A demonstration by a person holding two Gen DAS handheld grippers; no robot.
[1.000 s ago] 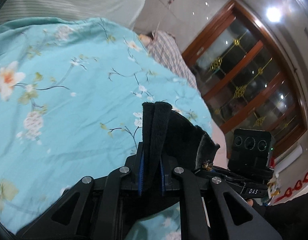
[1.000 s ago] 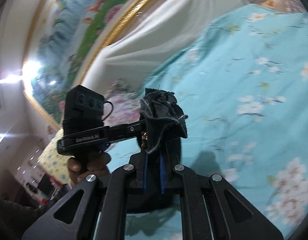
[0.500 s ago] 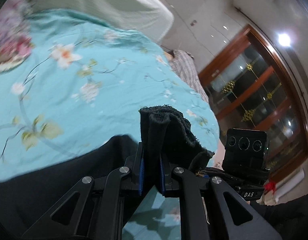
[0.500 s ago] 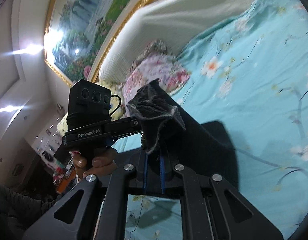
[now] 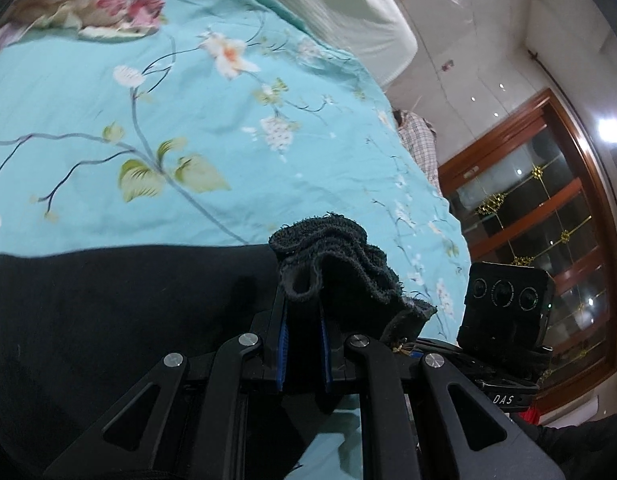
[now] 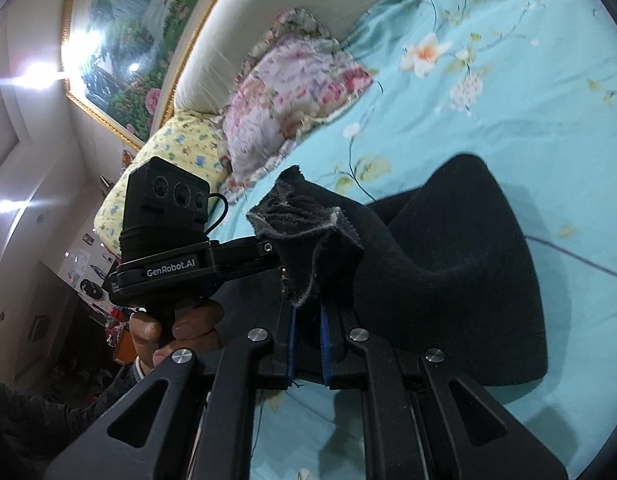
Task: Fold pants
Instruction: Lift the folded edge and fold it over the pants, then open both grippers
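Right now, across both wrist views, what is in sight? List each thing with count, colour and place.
pants: one, black, partly lying on the bedspread, an edge bunched in each gripper
bedspread: one, turquoise with flowers, covering the bed
pillows: two, one pink floral, one yellow print, at the head of the bed
headboard: one, cream, behind the pillows
painting: one, green landscape in a gold frame, on the wall
cabinet: one, brown wood with glass doors, beyond the bed
left gripper: black, blue pads, jaws shut on pants
right gripper: black, blue pads, jaws shut on pants
hand: one, holding the left gripper's handle
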